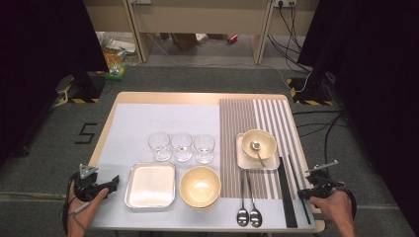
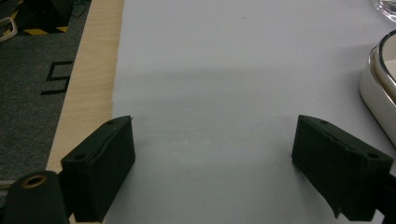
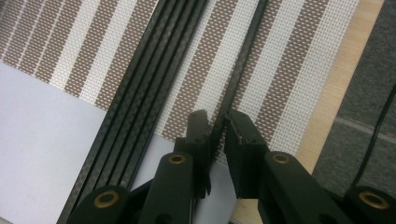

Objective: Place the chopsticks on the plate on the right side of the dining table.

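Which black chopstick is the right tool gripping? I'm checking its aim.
The lone chopstick nearest the table's right edge, between the right tool jaws; the bundled chopsticks lie apart.

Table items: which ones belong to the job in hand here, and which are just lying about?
In hand:
- single black chopstick, between the right gripper's nearly closed jaws
- bundle of black chopsticks beside it
- striped placemat under both

Lying about:
- three glasses
- metal tray
- large bowl
- small bowl with spoon
- two spoons
- left gripper, open over bare mat
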A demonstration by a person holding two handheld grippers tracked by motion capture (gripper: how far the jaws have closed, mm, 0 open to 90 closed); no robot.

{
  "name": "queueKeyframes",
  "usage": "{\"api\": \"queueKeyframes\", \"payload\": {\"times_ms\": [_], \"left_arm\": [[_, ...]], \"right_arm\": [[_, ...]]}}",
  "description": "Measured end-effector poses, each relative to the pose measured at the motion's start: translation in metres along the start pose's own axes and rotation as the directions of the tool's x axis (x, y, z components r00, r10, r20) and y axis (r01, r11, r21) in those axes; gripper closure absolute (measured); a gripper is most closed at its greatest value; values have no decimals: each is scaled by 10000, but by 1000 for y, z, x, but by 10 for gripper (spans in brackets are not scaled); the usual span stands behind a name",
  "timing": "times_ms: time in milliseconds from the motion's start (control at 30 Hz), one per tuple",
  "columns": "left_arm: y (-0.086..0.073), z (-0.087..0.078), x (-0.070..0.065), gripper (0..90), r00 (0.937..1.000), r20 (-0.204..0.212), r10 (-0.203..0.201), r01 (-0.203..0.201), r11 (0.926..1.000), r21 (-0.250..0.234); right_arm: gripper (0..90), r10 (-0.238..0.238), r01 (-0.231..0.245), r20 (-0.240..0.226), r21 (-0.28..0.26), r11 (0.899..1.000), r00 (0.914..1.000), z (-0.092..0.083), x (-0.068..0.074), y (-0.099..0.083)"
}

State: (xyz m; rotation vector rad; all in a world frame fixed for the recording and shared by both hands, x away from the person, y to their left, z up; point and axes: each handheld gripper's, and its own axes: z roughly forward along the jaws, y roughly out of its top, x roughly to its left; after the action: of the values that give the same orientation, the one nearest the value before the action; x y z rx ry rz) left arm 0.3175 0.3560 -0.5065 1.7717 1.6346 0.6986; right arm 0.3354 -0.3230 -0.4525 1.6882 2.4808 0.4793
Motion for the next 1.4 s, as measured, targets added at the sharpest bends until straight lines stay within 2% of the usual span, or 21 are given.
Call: {"api": "queueKeyframes", "payload": {"times_ms": [167,233,367,400,533,567,633,733,833,900,933,1067,1100,1167,1233,1300,1333,1400], "left_arm": [[0,0,0,122,10000,1,-5,5,10000,-4],[0,0,0,122,10000,0,4,-4,10000,12],[0,0,0,122,10000,7,-21,21,10000,-1],[0,0,0,122,10000,3,1,-1,10000,15],[0,0,0,123,10000,22,-13,13,10000,7],[0,0,0,123,10000,21,-12,12,10000,-4],[0,0,0,124,10000,15,-31,31,10000,-14],[0,0,0,123,10000,19,-15,15,10000,-6],[0,0,0,123,10000,16,-7,7,10000,2],[0,0,0,123,10000,13,-16,16,10000,-7],[0,0,0,123,10000,14,-10,10,10000,-2],[0,0,0,123,10000,14,-6,6,10000,2],[0,0,0,122,10000,15,-8,8,10000,2],[0,0,0,123,10000,15,-8,8,10000,3],[0,0,0,122,10000,13,-10,10,10000,1],[0,0,0,123,10000,15,-12,12,10000,1],[0,0,0,122,10000,10,-9,9,10000,-5],[0,0,0,123,10000,15,-10,10,10000,1]], "right_arm": [[794,55,-74,360,523,9986,9993,1,5,7],[794,166,-203,444,845,9962,9989,2,6,12],[793,9,-119,856,1275,9918,9963,3,11,18],[793,129,-250,896,1356,9905,9959,3,13,19],[799,202,-312,648,1740,9843,9977,4,8,25],[800,135,-237,590,1763,9841,9982,5,6,25],[807,296,-381,505,1767,9835,9983,5,5,26],[834,625,-633,104,1766,9822,9980,4,-3,25],[851,890,-823,-381,1519,9850,9953,4,-13,23],[854,1046,-958,-544,1450,9848,9930,4,-16,21],[855,1435,-1321,-644,1558,9789,9876,3,-15,21],[854,1205,-1069,-896,1434,9839,9887,3,-20,21],[857,1384,-1246,-863,1495,9809,9866,2,-20,21],[860,1300,-1153,-919,1499,9820,9873,2,-22,22],[861,1107,-970,-901,1446,9847,9898,2,-22,23],[861,1197,-1067,-818,1481,9832,9894,0,-23,24],[861,1006,-901,-749,1329,9870,9921,1,-25,24],[861,1097,-996,-685,1369,9856,9916,-1,-26,24]]}}
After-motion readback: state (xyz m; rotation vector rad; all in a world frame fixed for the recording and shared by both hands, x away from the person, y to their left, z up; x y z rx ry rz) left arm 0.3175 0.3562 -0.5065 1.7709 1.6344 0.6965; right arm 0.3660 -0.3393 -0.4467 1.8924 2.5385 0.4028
